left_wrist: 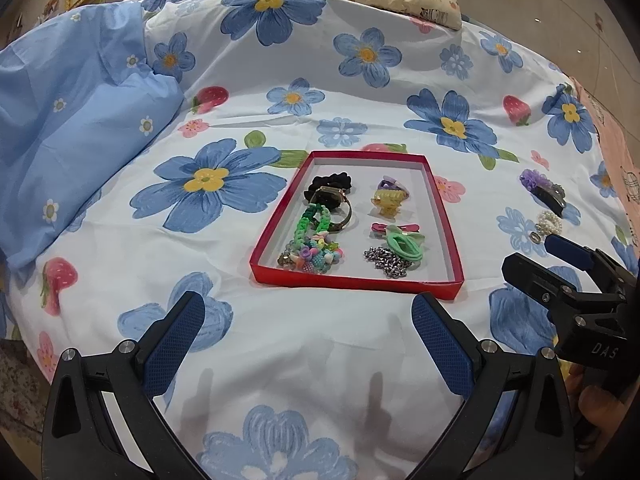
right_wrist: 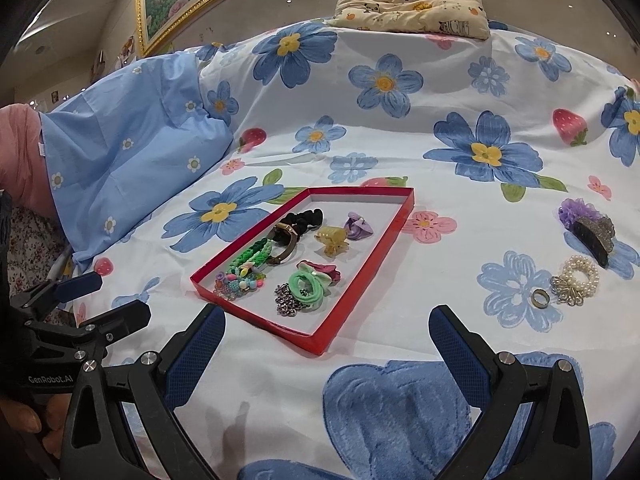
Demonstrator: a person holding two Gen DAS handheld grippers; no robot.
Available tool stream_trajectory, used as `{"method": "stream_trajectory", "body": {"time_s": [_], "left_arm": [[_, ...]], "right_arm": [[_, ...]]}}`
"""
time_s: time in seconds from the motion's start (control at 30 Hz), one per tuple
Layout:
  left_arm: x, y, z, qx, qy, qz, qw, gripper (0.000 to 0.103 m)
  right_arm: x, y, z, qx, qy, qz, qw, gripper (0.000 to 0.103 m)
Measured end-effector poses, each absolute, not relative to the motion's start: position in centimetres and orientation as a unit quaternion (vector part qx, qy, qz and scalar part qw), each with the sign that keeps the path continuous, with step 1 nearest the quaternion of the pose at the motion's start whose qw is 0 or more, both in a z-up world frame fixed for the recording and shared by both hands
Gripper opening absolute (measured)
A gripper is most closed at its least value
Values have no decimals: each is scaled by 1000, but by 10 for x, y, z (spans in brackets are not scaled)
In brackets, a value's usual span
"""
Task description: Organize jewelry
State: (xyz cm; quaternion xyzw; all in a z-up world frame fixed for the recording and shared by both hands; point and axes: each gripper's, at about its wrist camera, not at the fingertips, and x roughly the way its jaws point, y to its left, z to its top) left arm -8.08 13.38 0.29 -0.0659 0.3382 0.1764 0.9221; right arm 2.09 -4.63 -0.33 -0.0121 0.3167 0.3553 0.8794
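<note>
Here, a shallow red tray (left_wrist: 436,216) lies on a white bedspread (left_wrist: 360,92) printed with blue flowers and strawberries, sitting at the centre of the left wrist view and left of centre in the right wrist view. Inside it are a black scrunchie (left_wrist: 330,181), a watch (left_wrist: 334,200), a green braided bracelet (left_wrist: 314,222), a cluster of colourful beads (left_wrist: 316,258), a yellow claw clip (left_wrist: 389,202), a purple clip (left_wrist: 390,183), a pink bow clip (left_wrist: 394,227), a green hair tie (left_wrist: 404,246) and a silver chain (left_wrist: 386,262). Outside the tray, at the right of the right wrist view, a purple flower clip (right_wrist: 586,226), a pearl bracelet (right_wrist: 580,274) and a ring (right_wrist: 540,299) lie on the cloth, the ring just beside the bracelet. The left gripper (left_wrist: 308,340) sits in the lower part of its own view, jaws spread wide with only cloth between them. The right gripper (right_wrist: 326,354) is likewise spread wide and holds nothing, low in its frame just below the tray's near corner. A blue pillow (left_wrist: 80,120) lies at the upper left, and a panda-print cushion (right_wrist: 412,8) at the top.
</note>
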Motion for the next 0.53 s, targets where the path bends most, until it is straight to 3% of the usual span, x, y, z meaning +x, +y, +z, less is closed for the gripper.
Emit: {"method": "stream_trajectory", "body": {"time_s": [0.53], "left_arm": [[-63, 137, -1, -83, 352, 165, 918, 103]], "right_arm": [[36, -43, -12, -11, 335, 356, 872, 103]]}}
